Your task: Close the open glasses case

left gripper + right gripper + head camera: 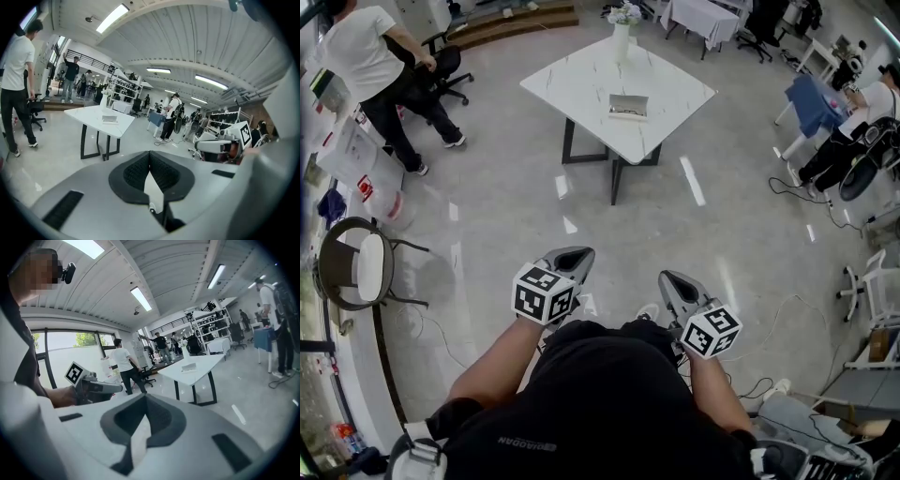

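The glasses case (628, 106) lies open on a white marble-look table (581, 84), far ahead of me across bare floor. It shows small in the left gripper view (110, 119) and the right gripper view (189, 367). My left gripper (572, 255) and right gripper (673, 278) are held close to my body, side by side, pointing toward the table. Both are shut with nothing between the jaws; the dark pads meet at the tips in the left gripper (150, 154) and the right gripper (145, 397).
A white vase with flowers (623, 28) stands at the table's far corner. A person in a white shirt (366, 66) stands by an office chair (441, 66) at the far left. A round chair (356, 267) is on my left. Cables (797, 192) trail on the right.
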The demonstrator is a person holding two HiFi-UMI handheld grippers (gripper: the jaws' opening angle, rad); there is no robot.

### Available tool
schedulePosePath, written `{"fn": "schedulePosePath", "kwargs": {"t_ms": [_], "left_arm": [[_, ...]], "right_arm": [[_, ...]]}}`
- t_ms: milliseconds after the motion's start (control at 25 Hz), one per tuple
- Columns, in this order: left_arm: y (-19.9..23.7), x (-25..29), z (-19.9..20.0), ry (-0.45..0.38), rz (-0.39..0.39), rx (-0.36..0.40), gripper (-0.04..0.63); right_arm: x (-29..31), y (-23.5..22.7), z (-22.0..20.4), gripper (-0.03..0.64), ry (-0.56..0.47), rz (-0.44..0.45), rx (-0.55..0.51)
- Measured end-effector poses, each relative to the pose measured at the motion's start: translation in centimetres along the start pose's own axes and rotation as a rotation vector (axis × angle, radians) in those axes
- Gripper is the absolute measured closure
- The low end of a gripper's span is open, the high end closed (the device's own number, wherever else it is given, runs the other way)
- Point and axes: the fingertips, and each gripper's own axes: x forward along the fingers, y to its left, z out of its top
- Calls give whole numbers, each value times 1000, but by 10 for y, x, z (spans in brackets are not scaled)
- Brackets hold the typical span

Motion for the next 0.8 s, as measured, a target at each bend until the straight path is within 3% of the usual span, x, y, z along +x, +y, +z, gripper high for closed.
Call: {"fn": "schedulePosePath", "kwargs": {"t_ms": [400, 800], "left_arm": [[1, -3, 9, -10, 7, 69, 592], [4, -6, 3, 2, -4, 72, 592]], "right_arm": [[6, 3, -2, 618, 23, -18, -12], [7, 10, -7, 618, 46, -25, -8]]}}
